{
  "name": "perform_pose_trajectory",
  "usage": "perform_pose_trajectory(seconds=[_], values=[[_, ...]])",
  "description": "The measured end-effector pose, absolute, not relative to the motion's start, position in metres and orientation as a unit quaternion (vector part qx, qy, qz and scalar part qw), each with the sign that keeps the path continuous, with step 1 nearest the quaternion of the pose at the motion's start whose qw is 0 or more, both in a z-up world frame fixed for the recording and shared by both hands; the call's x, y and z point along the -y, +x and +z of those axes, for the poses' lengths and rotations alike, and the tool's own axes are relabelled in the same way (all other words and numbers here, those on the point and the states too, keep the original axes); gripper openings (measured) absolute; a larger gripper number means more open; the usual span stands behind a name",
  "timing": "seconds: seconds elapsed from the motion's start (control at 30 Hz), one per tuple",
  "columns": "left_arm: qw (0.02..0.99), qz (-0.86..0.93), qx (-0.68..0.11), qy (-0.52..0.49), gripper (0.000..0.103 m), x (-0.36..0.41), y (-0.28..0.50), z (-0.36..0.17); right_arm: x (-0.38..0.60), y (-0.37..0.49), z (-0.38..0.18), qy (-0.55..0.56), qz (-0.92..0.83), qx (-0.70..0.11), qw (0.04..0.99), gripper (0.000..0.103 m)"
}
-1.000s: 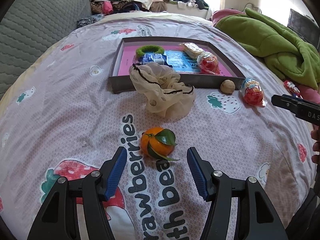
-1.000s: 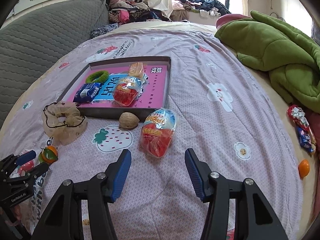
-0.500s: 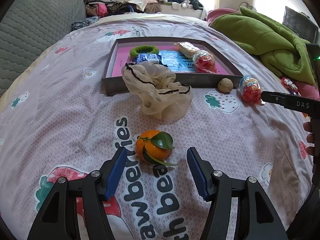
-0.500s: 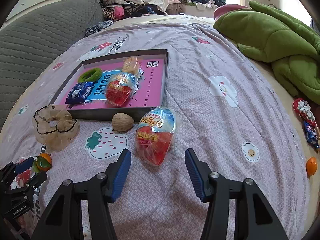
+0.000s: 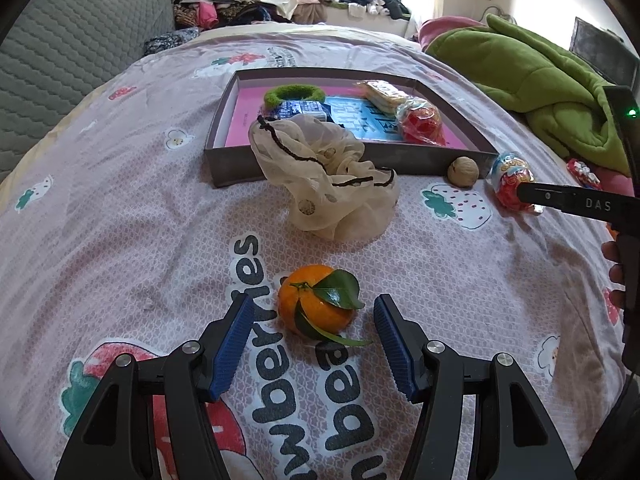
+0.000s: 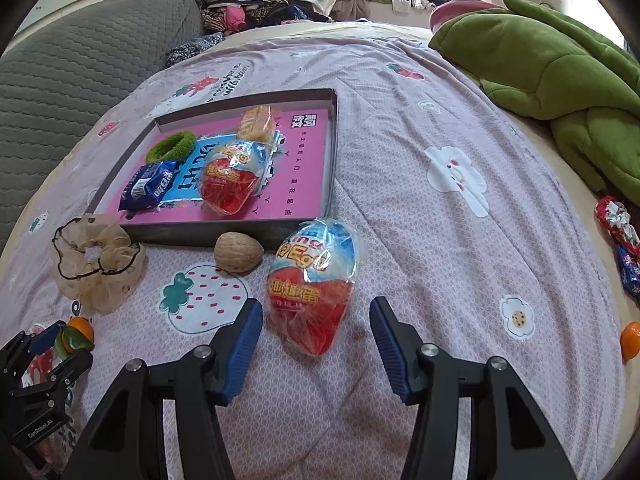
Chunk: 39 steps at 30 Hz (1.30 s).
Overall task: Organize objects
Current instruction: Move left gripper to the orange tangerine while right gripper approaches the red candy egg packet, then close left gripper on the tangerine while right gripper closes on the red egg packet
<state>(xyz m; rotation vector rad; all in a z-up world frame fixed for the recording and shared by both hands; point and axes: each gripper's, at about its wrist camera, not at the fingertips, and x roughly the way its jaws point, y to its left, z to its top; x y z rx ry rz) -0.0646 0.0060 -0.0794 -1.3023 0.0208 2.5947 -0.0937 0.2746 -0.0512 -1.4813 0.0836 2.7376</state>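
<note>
While the left gripper [image 5: 310, 334] hangs low over the bedspread [image 5: 120, 220], its 2 blue pads stand spread on either side of a leafy tangerine [image 5: 316, 300] — neither pad touches the fruit. The right gripper [image 6: 316, 340] is likewise spread, with the near end of a wrapped toy egg [image 6: 312, 284] lying between its pads, apart from both. Just beyond the egg a walnut [image 6: 239, 257] sits against the front wall of the shallow box [image 6: 334, 152]. Inside the box lie a green hair tie [image 6: 171, 146], a blue snack packet [image 6: 150, 186], a second toy egg [image 6: 230, 176] and a wrapped biscuit [image 6: 257, 122]. A beige scrunchie [image 5: 324, 176] rests before the box — between it and the tangerine.
</note>
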Motion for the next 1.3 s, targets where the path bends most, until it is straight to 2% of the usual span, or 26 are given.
perform_pose_trajectory(seconds=[0.7,0.8,0.93,1.3], values=[[0.098,0.892,0.007,-0.442,0.063,-0.001,-0.077,-0.088,-0.286,-0.119,-0.074,-0.481,0.873,-0.076,0.033,0.055],[0.101,0.891,0.010,-0.442,0.058,-0.001,-0.076,-0.088,-0.284,-0.119,-0.073,-0.480,0.874,-0.066,0.033,0.054],[0.108,0.891,0.012,-0.441,0.041,-0.004,-0.075,-0.087,-0.283,-0.117,-0.070,-0.475,0.878,-0.060,0.030,0.054],[0.098,0.894,0.004,-0.438,0.040,-0.009,-0.069,-0.084,-0.271,-0.101,-0.056,-0.459,0.887,-0.041,0.011,0.054]])
